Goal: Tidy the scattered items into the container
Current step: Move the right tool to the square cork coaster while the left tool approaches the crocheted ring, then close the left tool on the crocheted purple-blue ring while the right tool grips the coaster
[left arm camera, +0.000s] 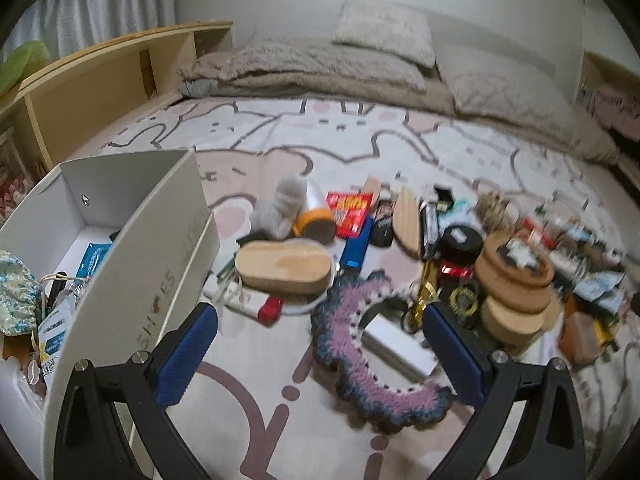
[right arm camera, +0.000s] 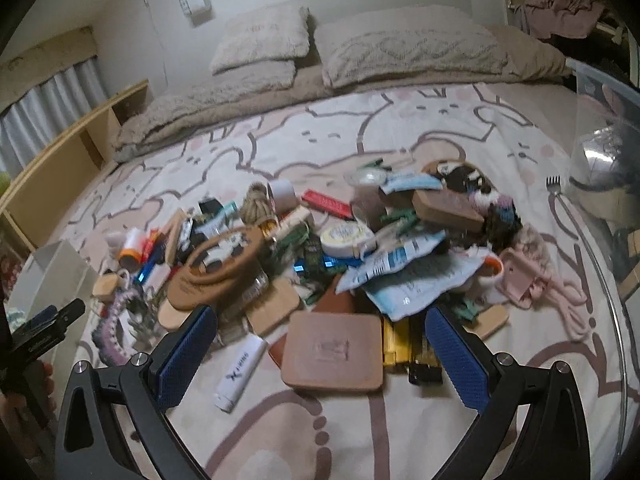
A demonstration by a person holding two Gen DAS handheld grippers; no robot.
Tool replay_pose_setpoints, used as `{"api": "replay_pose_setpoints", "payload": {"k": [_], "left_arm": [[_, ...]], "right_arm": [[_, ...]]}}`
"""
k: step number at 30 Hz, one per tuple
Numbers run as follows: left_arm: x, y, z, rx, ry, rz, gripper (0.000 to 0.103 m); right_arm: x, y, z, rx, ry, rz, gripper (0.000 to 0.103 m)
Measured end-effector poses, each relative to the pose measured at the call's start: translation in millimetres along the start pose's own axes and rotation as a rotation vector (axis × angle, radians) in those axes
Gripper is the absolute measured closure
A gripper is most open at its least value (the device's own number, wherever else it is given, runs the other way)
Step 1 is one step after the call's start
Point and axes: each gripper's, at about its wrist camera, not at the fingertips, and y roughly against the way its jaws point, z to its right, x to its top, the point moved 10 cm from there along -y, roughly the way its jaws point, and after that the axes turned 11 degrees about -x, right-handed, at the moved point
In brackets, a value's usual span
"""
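A white shoe box stands at the left, holding a patterned pouch and blue packets. A heap of small items lies on the bedspread. My left gripper is open and empty above a pink and blue crocheted mat and a white flat box. My right gripper is open and empty over a square tan coaster, with a white tube to its left. The left gripper shows at the left edge of the right wrist view.
The heap holds an oval wooden box, stacked cork lids, a red packet, a blue bar, a pink cord and a fork. A clear bin stands at right. Pillows lie behind.
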Motion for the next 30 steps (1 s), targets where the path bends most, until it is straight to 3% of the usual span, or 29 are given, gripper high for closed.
{"api": "replay_pose_setpoints", "payload": {"k": [11, 21, 30], "left_arm": [[-33, -34, -4, 0.081, -0.068, -0.155, 0.0], [-53, -50, -10, 0.139, -0.111, -0.227, 0.0], [-61, -50, -18, 0.096, -0.057, -0.226, 0.0]], "right_arm": [[-34, -31, -3, 0.026, -0.016, -0.152, 0.0], [-51, -45, -9, 0.047, 0.0, -0.224, 0.0], [-62, -56, -14, 0.033, 0.013, -0.257, 0.0]]}}
